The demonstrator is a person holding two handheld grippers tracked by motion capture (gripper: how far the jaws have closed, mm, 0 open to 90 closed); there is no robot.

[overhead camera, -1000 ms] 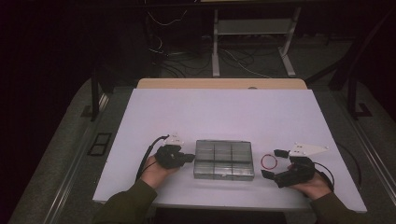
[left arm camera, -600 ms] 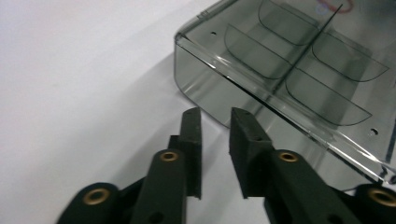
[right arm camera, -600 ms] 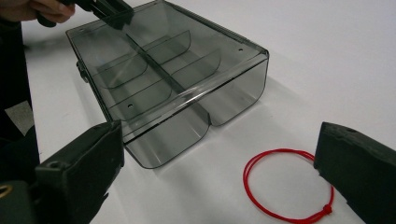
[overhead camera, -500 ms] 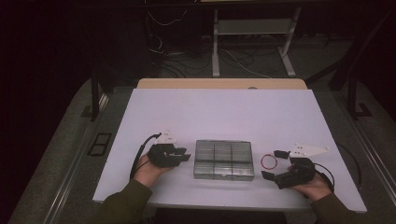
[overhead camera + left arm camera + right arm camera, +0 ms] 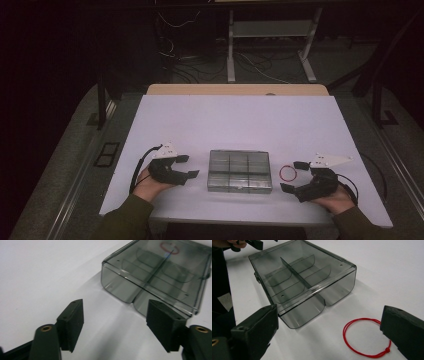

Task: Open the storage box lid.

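A smoky clear compartment box (image 5: 239,171) lies shut, it seems, on the white surface (image 5: 240,125) between both tongs. The left tongs (image 5: 186,166), just beside it, have just been opening and hold nothing. The right tongs (image 5: 295,176) stand spread near a red string loop (image 5: 288,173).

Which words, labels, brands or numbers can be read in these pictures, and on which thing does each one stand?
None: no readable text on the clear compartment box, the red string loop, the white table, the left gripper or the right gripper.
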